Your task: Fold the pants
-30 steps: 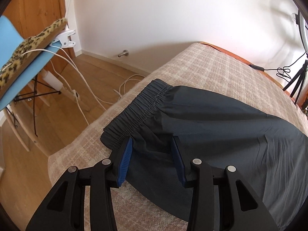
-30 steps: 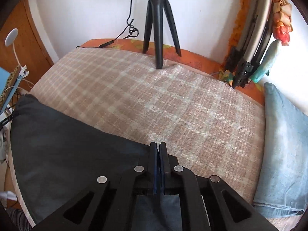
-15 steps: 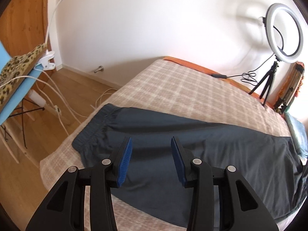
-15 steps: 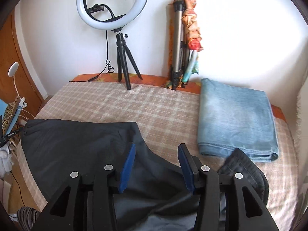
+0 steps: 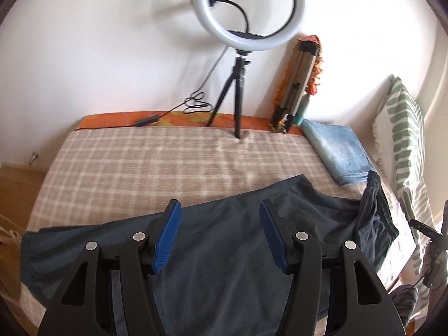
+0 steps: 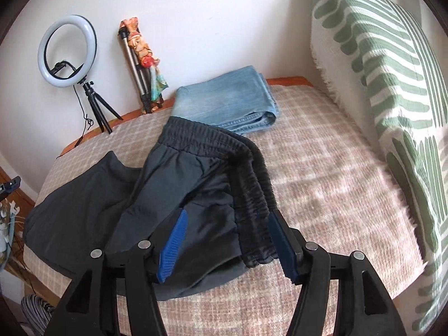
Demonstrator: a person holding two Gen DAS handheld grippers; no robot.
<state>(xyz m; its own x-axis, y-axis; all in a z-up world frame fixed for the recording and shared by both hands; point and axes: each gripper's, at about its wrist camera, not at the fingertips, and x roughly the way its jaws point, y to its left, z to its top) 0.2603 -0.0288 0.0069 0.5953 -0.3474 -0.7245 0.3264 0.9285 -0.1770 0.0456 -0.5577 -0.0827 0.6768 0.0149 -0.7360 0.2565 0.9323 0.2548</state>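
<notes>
I see the dark pants lying lengthwise across the plaid bed cover, their elastic waistband bunched toward the striped pillow. My right gripper hovers spread just over that end; my left gripper, also spread and empty, sits mid-leg.

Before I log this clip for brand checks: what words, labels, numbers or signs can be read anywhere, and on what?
None can be read.
Dark pants: no tag or print shows.
Folded jeans: no label shows.
Ring light: no marking legible.
Left gripper and right gripper: no lettering.
</notes>
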